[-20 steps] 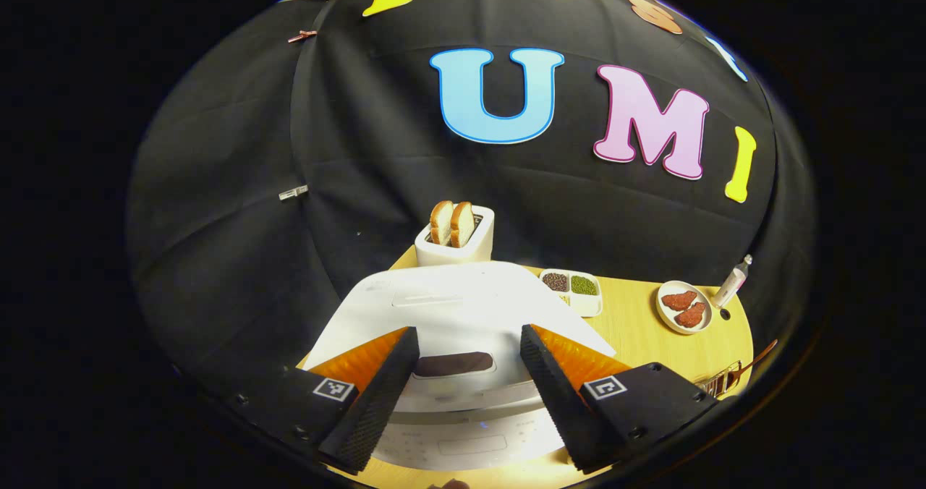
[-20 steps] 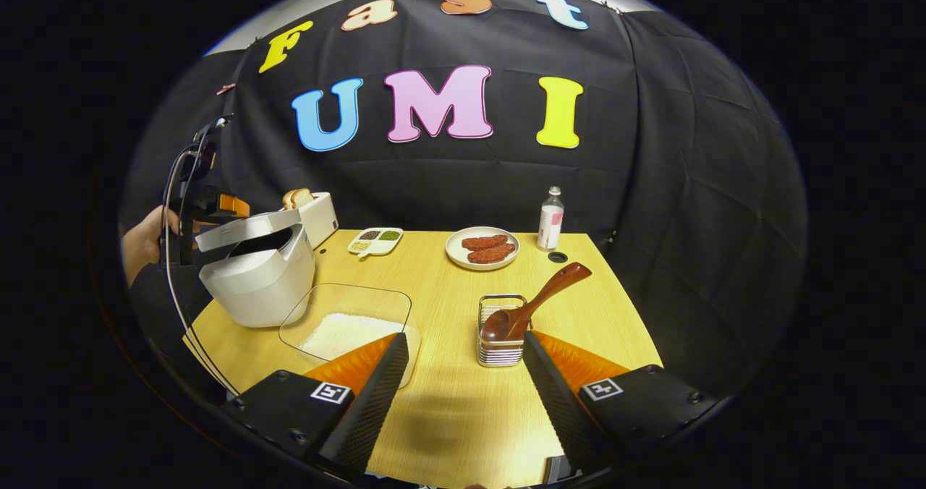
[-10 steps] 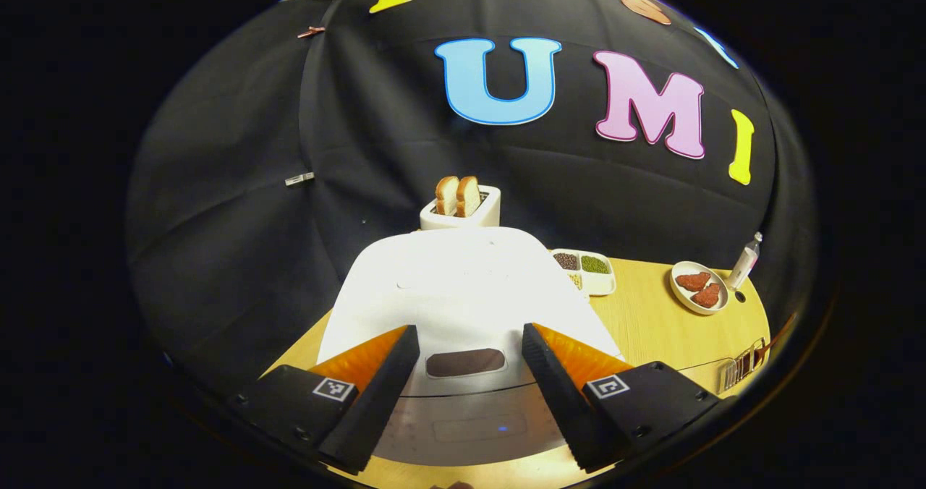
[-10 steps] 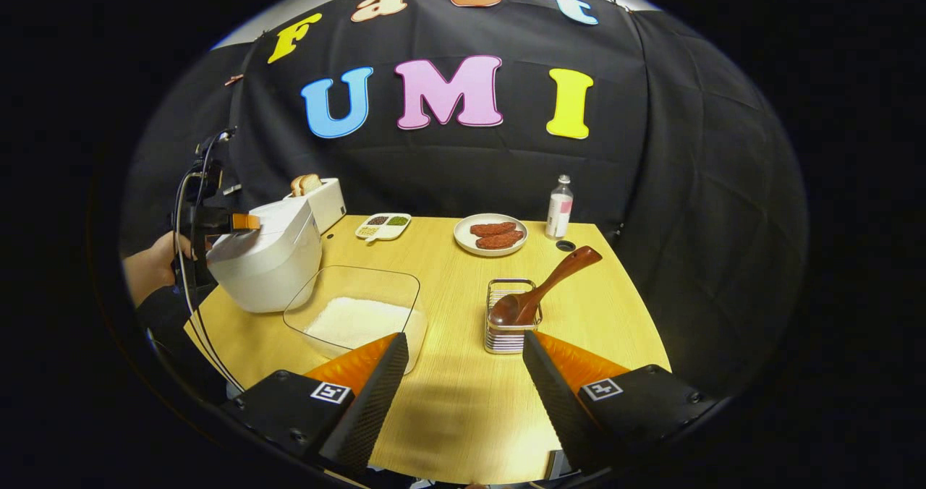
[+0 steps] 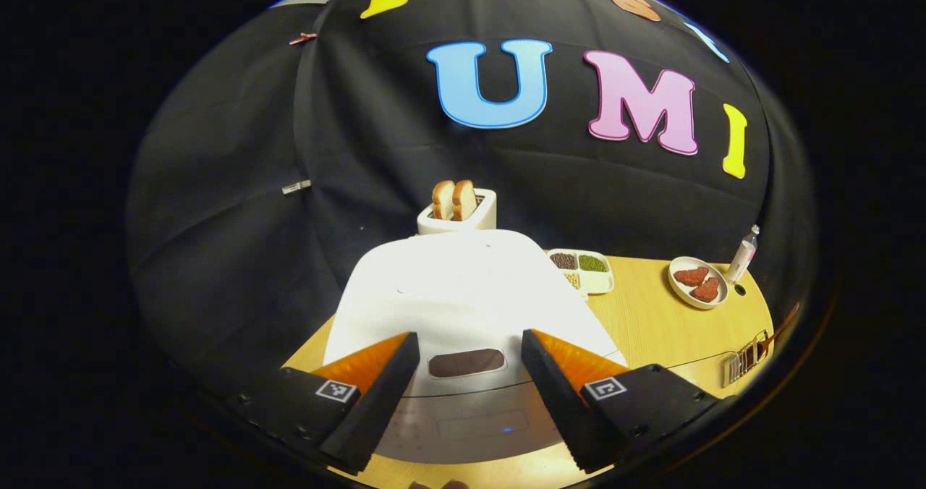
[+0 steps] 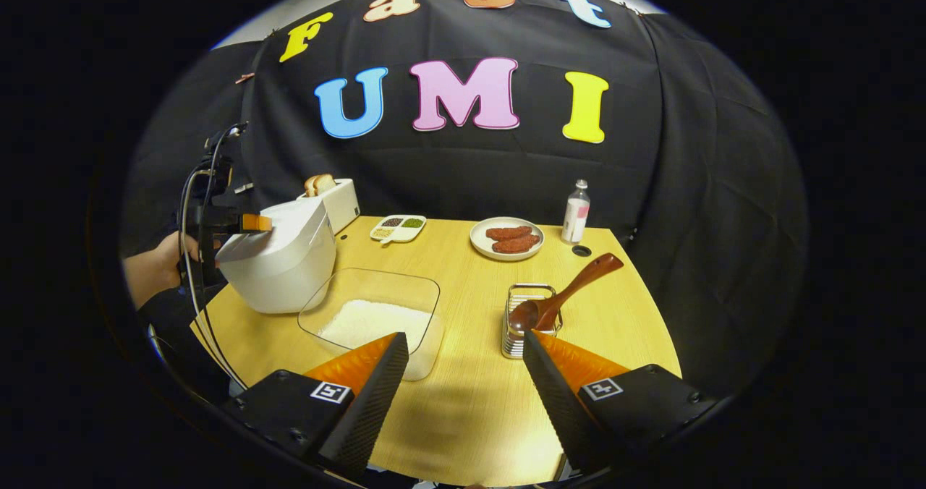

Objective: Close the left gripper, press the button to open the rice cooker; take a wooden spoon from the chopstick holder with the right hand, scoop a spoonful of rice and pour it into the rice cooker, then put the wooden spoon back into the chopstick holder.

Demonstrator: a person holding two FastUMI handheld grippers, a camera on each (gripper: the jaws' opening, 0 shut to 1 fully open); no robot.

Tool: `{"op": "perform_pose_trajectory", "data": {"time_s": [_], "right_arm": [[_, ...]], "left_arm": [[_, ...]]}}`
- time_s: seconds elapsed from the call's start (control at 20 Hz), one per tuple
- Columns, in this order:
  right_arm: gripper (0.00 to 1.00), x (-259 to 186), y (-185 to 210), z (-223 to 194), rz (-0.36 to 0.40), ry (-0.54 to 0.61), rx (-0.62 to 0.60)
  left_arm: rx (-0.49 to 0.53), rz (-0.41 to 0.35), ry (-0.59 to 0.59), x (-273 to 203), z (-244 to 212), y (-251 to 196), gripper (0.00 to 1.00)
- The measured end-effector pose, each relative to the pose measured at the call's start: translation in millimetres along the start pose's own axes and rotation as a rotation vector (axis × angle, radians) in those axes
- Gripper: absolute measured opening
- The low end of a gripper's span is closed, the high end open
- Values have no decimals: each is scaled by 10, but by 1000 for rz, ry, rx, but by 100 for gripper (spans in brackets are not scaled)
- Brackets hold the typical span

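The white rice cooker (image 5: 463, 286) (image 6: 278, 261) stands at the table's left with its lid down. My left gripper (image 5: 470, 337) is open, its fingers on either side of the dark oval button (image 5: 466, 362) at the lid's front. In the right gripper view the left gripper (image 6: 242, 223) rests at the lid's front edge, held by a hand (image 6: 155, 272). The wooden spoon (image 6: 564, 294) leans in the wire chopstick holder (image 6: 522, 326) (image 5: 745, 355). A glass dish of rice (image 6: 376, 315) lies beside the cooker. My right gripper (image 6: 464, 338) is open above the table, short of the holder.
Behind the cooker is a toaster (image 5: 457, 210) with two slices of bread. Along the table's back stand a divided tray of beans (image 6: 396, 227), a plate of meat patties (image 6: 506, 238) and a small bottle (image 6: 576, 221). A cable (image 6: 192, 286) hangs from the left gripper.
The cooker's lid stood ajar a second ago and is now down, with the left gripper lowered over it. The right gripper has drifted slightly; the spoon has not moved.
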State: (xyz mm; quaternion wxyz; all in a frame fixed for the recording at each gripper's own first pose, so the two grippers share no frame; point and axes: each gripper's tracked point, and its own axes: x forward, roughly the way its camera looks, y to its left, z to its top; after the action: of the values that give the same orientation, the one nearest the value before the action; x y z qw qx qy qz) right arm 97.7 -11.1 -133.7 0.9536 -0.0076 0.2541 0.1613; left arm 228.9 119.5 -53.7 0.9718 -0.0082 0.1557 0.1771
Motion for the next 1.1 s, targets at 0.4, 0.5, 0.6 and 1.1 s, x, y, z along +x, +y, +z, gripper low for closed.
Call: {"op": "perform_pose_trajectory", "data": {"time_s": [0.4,0.5,0.6,1.1], "right_arm": [[100,50,-298,815,17,-191,-48],[100,-5,-384,1040,31,-251,-51],[99,-80,-485,1186,36,-291,-51],[99,-1009,-524,1280,-117,-375,20]], "left_arm": [[48,-77,-224,-1291,600,-479,98],[42,-65,-241,-1619,646,-557,97],[11,-75,-269,-1933,709,-736,96],[64,-160,-402,-2756,777,-1163,97]]}}
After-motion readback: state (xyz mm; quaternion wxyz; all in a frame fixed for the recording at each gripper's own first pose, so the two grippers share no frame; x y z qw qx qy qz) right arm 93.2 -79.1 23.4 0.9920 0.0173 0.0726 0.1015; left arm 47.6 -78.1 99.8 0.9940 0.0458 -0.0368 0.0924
